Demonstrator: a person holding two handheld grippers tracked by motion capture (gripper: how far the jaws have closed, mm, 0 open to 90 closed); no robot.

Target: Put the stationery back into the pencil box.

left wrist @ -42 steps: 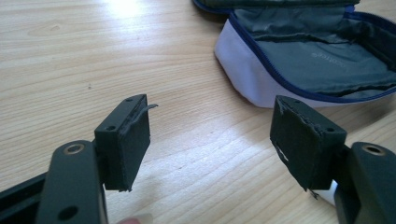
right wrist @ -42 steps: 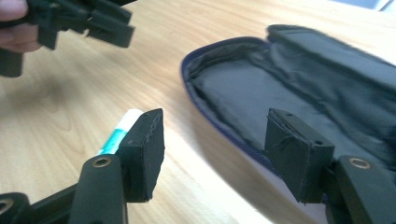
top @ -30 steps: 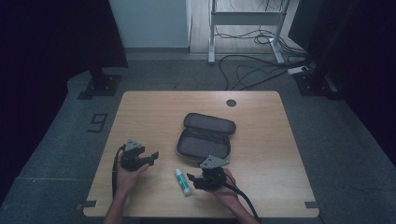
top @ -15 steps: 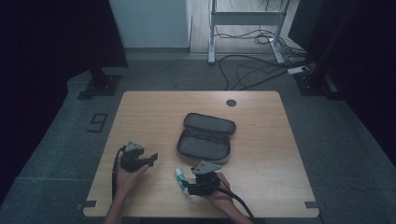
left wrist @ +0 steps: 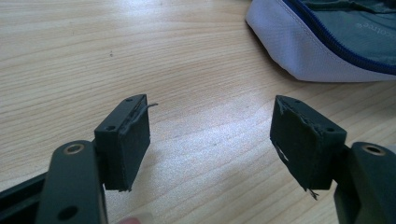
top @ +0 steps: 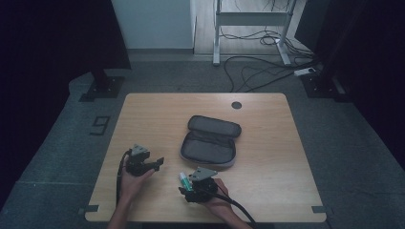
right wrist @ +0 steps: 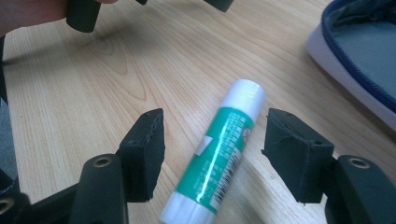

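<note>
glue stick (right wrist: pixel 223 154): green label, white ends, barcode, print too small to read, lying near table (top: pixel 267 157) front edge | right gripper (right wrist: pixel 212 156): jaws wide, straddling it | left gripper (left wrist: pixel 210 140): wide, empty | open pouch (top: pixel 210 141): mid-table

The right claw (right wrist: pixel 212 161) stands open, its jaws on either side of a glue stick (right wrist: pixel 219 156) lying flat on the desk (right wrist: pixel 93 84), touching neither. The stick's white end points toward 1 o'clock. A pouch (right wrist: pixel 359 60) lies open at 2 o'clock. At 11 o'clock, a hand (right wrist: pixel 28 14) with the left claw (right wrist: pixel 154 3).
</note>
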